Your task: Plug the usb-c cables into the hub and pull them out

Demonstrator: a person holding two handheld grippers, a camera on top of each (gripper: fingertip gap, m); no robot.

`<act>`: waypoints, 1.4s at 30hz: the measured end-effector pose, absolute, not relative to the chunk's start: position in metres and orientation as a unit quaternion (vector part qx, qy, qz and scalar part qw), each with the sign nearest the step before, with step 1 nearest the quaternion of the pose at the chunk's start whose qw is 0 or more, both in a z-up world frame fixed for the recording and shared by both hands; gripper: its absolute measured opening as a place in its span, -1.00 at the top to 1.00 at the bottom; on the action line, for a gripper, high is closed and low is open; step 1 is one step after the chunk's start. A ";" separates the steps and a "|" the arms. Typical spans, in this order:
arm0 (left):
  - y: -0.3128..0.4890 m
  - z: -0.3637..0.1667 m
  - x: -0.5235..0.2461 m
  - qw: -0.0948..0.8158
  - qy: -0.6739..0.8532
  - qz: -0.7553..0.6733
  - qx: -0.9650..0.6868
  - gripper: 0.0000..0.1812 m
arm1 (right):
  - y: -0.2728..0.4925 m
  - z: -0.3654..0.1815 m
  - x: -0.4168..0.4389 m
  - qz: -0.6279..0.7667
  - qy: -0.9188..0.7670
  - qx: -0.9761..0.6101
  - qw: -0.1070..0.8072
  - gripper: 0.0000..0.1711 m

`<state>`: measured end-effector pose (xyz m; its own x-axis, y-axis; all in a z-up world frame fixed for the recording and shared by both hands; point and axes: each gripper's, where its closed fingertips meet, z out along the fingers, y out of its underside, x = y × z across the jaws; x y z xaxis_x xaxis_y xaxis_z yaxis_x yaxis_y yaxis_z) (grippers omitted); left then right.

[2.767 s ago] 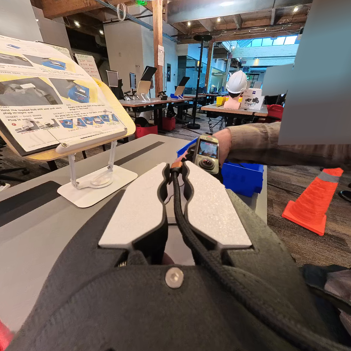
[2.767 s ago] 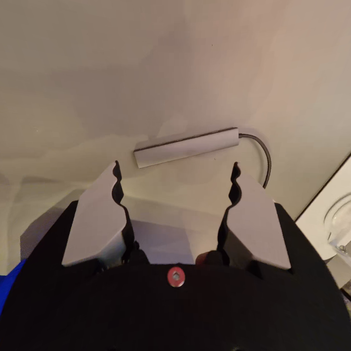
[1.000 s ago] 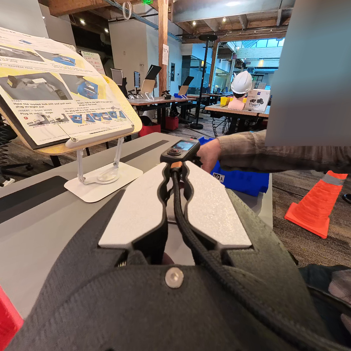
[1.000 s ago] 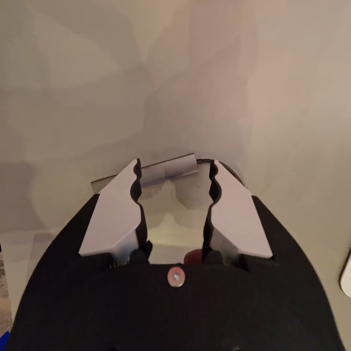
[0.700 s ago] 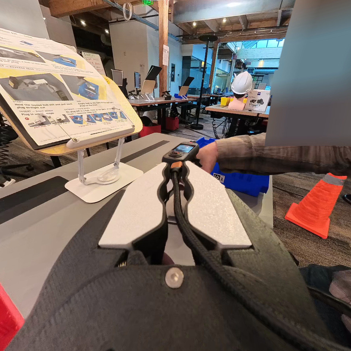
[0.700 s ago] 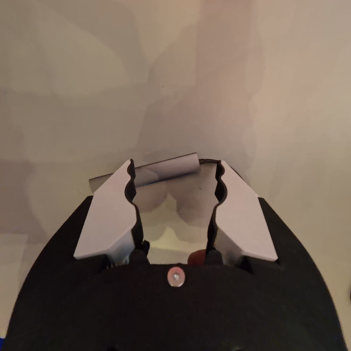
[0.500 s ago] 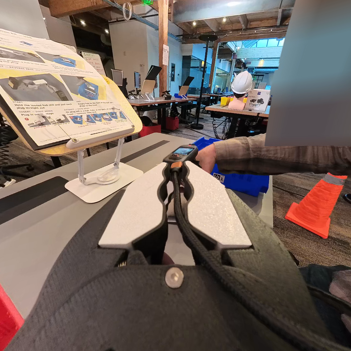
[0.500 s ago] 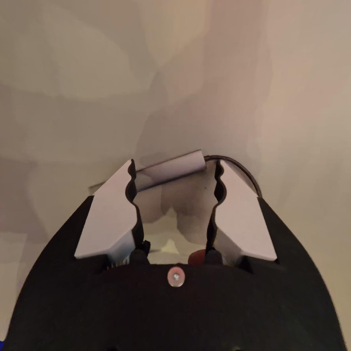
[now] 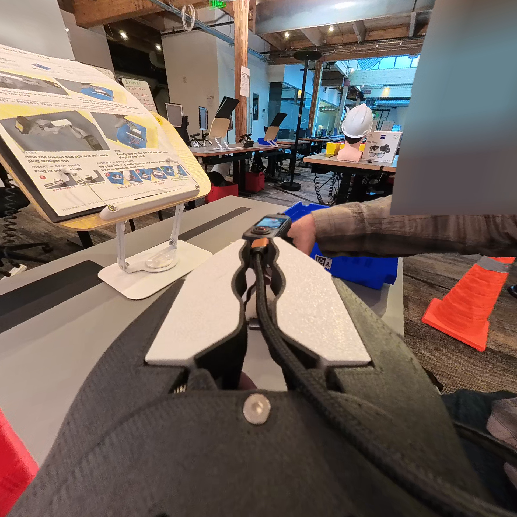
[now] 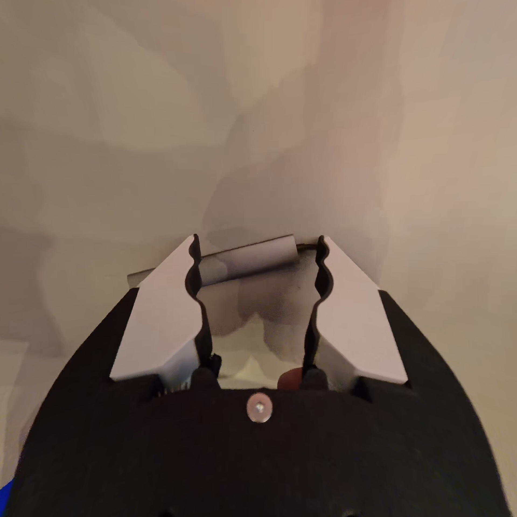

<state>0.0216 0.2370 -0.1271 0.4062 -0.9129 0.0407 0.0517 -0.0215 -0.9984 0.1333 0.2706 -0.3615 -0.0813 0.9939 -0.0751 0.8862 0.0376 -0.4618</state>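
The left gripper [image 9: 258, 246] is clamped on a black braided cable [image 9: 270, 321], its orange-collared plug at 12 o'clock past the tips; the right gripper [image 10: 258, 243] stands open over the table [image 10: 140, 126], its tips astride the hub [image 10: 251, 258] (a slim grey bar, own lead leaving at 3 o'clock); likely next: close on the hub, then bring the plug in.

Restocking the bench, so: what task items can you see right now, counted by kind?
Braided USB-C cable, held between the left gripper's fingers: 1
Grey hub on the table, ahead of the open right gripper: 1
Blue bin: 1
Total: 3
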 end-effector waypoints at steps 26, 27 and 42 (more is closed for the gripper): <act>0.239 -0.132 0.023 0.593 0.365 -0.406 -0.593 0.88 | 0.278 -0.355 0.142 0.228 -0.697 -0.664 0.149 0.06; 0.239 -0.131 0.022 0.593 0.364 -0.406 -0.593 0.88 | 0.278 -0.355 0.142 0.226 -0.698 -0.663 0.149 0.06; 0.240 -0.134 0.023 0.591 0.363 -0.407 -0.595 0.88 | 0.274 -0.353 0.139 0.190 -0.719 -0.653 0.139 0.06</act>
